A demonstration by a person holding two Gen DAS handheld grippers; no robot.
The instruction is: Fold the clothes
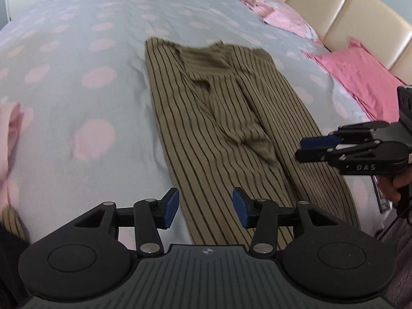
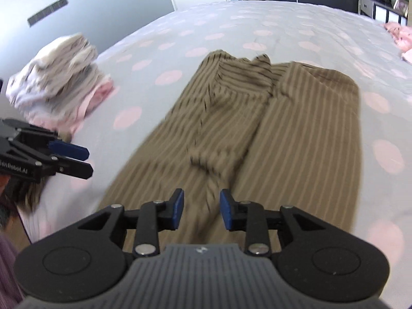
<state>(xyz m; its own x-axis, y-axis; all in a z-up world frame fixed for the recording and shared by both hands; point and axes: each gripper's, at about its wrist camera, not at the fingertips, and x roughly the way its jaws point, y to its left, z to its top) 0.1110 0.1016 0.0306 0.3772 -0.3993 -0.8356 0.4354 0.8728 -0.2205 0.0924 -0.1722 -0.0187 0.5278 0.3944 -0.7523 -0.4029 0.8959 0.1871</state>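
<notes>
A brown shirt with thin dark stripes (image 1: 226,128) lies flat on the grey bedspread with pink dots (image 1: 77,51). Both of its sides are folded in, and a sleeve runs down its middle. My left gripper (image 1: 206,207) hovers over the shirt's near hem, open, with nothing between its blue pads. My right gripper (image 2: 202,209) is over the near end of the same shirt (image 2: 283,134), and it too stands open and empty. Each gripper shows in the other's view: the right gripper (image 1: 309,146) at the shirt's right edge, the left gripper (image 2: 77,159) just off its left edge.
A stack of folded pale clothes (image 2: 56,82) sits on the bed left of the shirt. Pink pillows (image 1: 355,77) lie against a beige padded headboard (image 1: 334,7) on the right. A pink garment (image 1: 10,128) lies at the left edge. The near bed edge is beneath both grippers.
</notes>
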